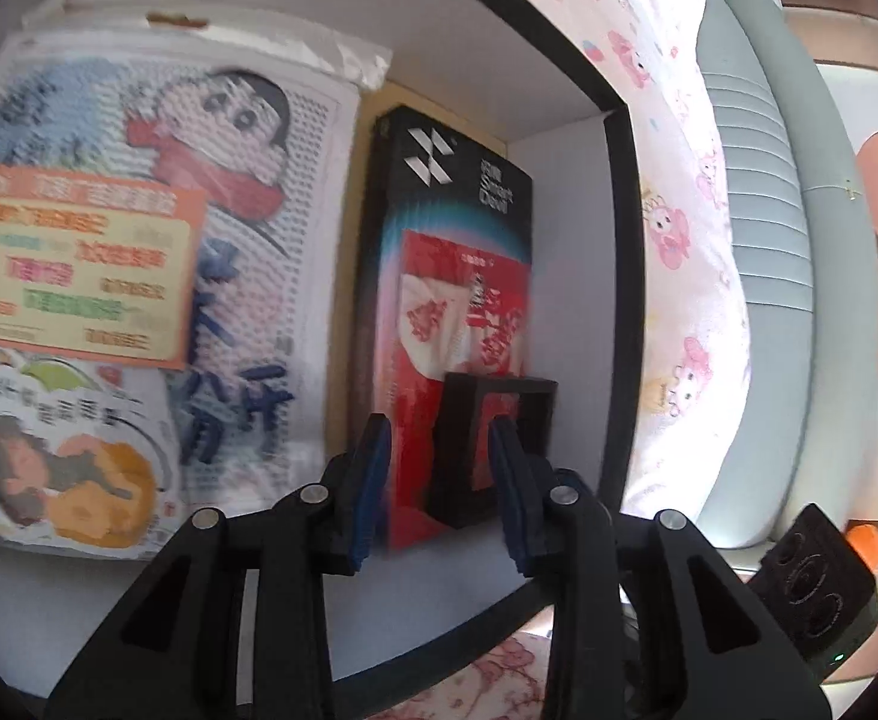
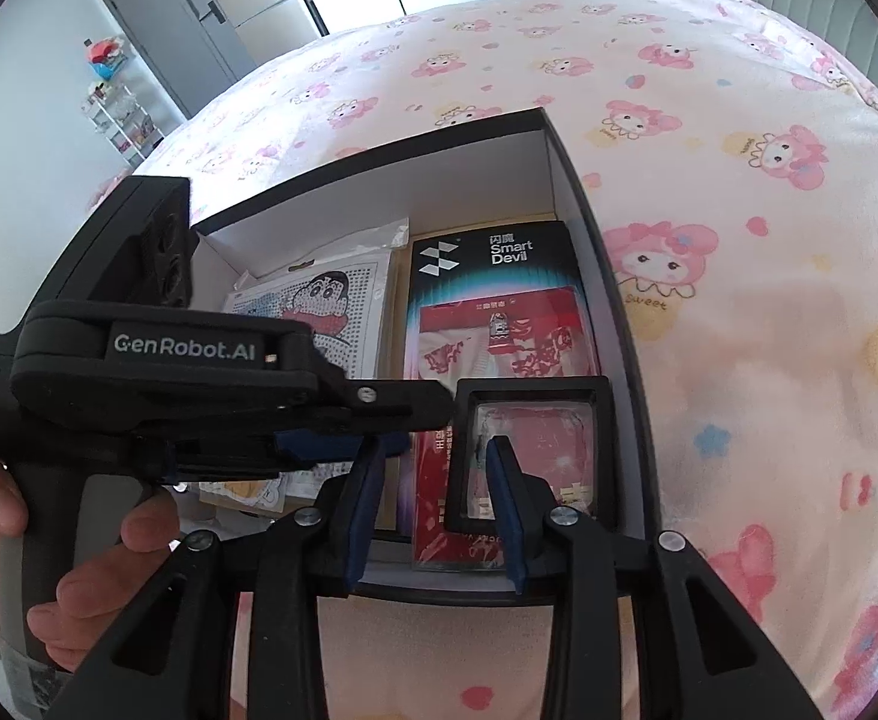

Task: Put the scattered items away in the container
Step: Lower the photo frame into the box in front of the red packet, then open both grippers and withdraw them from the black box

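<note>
A black-rimmed box with a white inside [image 1: 616, 192] [image 2: 565, 180] lies on the bed. In it lie a cartoon bead kit [image 1: 157, 228] [image 2: 325, 306], a black Smart Devil package [image 1: 469, 252] [image 2: 499, 276] and a small black square frame case [image 1: 493, 450] [image 2: 529, 450] on top of that package. My left gripper [image 1: 442, 480] is open inside the box, its jaws either side of the frame case's left edge; it also shows in the right wrist view [image 2: 391, 414]. My right gripper [image 2: 433, 510] is open and empty at the box's near edge.
The box sits on a pink cartoon-print bedsheet [image 2: 709, 240]. A grey padded headboard [image 1: 763, 240] runs along the bed's side. A grey door and shelves [image 2: 157, 30] stand far off. A hand [image 2: 79, 570] holds the left gripper's handle.
</note>
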Tool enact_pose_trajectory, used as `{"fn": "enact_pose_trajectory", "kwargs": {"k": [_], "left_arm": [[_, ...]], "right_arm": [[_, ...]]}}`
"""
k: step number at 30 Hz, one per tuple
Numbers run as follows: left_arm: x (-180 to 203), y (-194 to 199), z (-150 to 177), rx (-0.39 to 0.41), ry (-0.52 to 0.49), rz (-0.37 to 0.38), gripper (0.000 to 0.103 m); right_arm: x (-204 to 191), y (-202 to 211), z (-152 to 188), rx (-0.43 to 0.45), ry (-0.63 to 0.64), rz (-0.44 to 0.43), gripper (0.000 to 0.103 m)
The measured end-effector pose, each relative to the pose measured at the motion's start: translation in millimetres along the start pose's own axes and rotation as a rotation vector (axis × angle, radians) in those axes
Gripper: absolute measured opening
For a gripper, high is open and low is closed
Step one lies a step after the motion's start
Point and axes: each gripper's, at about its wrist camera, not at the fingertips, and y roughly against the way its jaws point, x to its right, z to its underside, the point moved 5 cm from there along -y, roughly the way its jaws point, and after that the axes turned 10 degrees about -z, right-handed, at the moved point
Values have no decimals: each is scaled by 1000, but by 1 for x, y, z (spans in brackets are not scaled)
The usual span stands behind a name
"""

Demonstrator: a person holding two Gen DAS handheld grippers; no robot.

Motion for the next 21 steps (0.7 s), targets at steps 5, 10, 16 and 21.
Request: {"fn": "enact_pose_trajectory", "kwargs": {"k": [5, 10, 16, 21], "left_arm": [[6, -5, 12, -1, -120, -154, 32], [21, -22, 24, -24, -211, -235, 32], [25, -27, 31, -12, -258, -286, 31], [5, -1, 35, 49, -220, -233, 31]], "right_arm": [[17, 20, -6, 83, -66, 8, 31], [28, 27, -13, 124, -103, 1, 31], [29, 25, -12, 113, -106, -7, 32], [24, 27, -9, 117, -85, -4, 31]]}}
